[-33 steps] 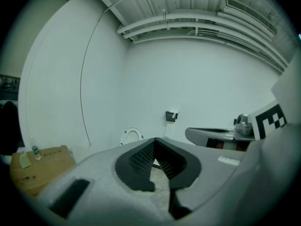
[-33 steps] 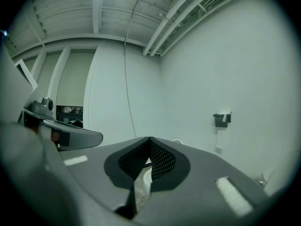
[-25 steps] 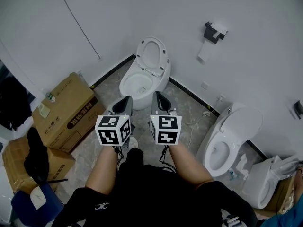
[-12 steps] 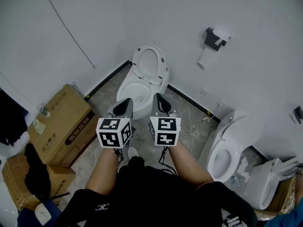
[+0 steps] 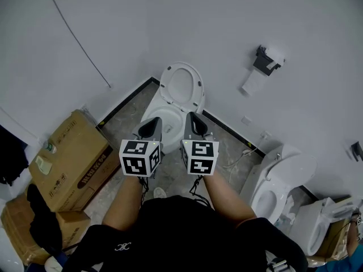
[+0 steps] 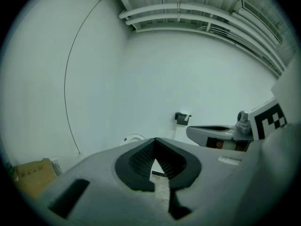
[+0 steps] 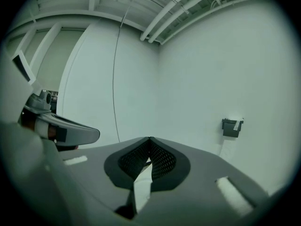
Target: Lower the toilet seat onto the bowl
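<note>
Smooth white walls meet in a corner above a grey, marble-veined floor. A person in black shorts stands over it, bare forearms stretched forward side by side and close to level. Matte brown cardboard boxes are stacked at the left. In the corner ahead stands a glossy white toilet. Its oval toilet seat is upright against the back, clear of the rounded bowl beneath it. A second white toilet, its lid raised, stands at the right. The left gripper and right gripper are grey moulded shells with black ribbed pads, each carrying a cube of black-and-white square markers. They point toward the bowl, near each other and short of the seat. Both pairs of jaws are pressed together at the tips, with nothing between them. A small black paper holder with a hanging white strip is fixed to the right-hand wall.
</note>
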{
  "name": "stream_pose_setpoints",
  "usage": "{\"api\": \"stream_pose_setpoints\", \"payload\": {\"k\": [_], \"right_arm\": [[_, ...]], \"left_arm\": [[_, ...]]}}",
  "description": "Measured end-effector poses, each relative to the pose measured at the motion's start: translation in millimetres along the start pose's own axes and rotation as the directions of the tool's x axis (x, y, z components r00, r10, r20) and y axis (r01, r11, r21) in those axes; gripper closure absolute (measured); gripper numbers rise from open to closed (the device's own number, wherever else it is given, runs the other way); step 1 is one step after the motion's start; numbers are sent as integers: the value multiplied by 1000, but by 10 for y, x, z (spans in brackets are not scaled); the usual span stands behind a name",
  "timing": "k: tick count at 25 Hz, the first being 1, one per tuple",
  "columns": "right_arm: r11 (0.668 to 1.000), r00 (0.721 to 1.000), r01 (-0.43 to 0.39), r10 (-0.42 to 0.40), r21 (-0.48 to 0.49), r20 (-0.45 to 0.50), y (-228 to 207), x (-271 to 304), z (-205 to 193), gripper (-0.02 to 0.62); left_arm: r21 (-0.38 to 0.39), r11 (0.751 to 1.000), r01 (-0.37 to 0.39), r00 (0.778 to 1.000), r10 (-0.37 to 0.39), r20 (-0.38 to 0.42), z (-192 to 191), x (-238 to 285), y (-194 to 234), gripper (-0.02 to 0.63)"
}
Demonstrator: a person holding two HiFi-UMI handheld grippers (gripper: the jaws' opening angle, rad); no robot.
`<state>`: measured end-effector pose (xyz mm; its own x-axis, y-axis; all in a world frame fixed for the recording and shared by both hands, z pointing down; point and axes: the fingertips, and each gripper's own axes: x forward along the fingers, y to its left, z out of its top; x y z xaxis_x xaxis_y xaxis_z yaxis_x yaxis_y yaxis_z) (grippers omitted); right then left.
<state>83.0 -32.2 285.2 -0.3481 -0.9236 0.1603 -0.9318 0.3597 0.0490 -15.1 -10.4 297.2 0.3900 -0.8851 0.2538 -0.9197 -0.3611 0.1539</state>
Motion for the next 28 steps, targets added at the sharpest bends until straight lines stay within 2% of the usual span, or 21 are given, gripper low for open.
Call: {"api": "stream_pose_setpoints", "payload": {"k": [8, 13, 18, 22, 28], "right_arm": [[999, 999, 32, -32, 12, 11, 28, 646, 95, 586], [999, 999, 38, -38, 15, -6, 2, 891, 47, 586], [998, 998, 47, -45, 30, -42, -121, 1124, -94, 585], [999, 997, 47, -45, 27, -56, -307, 1332, -197, 581], [1000, 997, 13, -14, -15, -74, -666, 1829, -251, 566]], "left_arm": [[12, 1000, 23, 1000, -23, 3, 194, 430, 486, 598], [-8, 1000, 29, 999, -30, -27, 140, 651, 648, 598], [3, 1000, 27, 997, -27, -76, 0, 883, 698, 598], [10, 1000, 6, 996, -5, -91, -46, 1082, 735, 598], [3, 999, -50, 995, 50, -88, 94, 1506, 839, 598]]}}
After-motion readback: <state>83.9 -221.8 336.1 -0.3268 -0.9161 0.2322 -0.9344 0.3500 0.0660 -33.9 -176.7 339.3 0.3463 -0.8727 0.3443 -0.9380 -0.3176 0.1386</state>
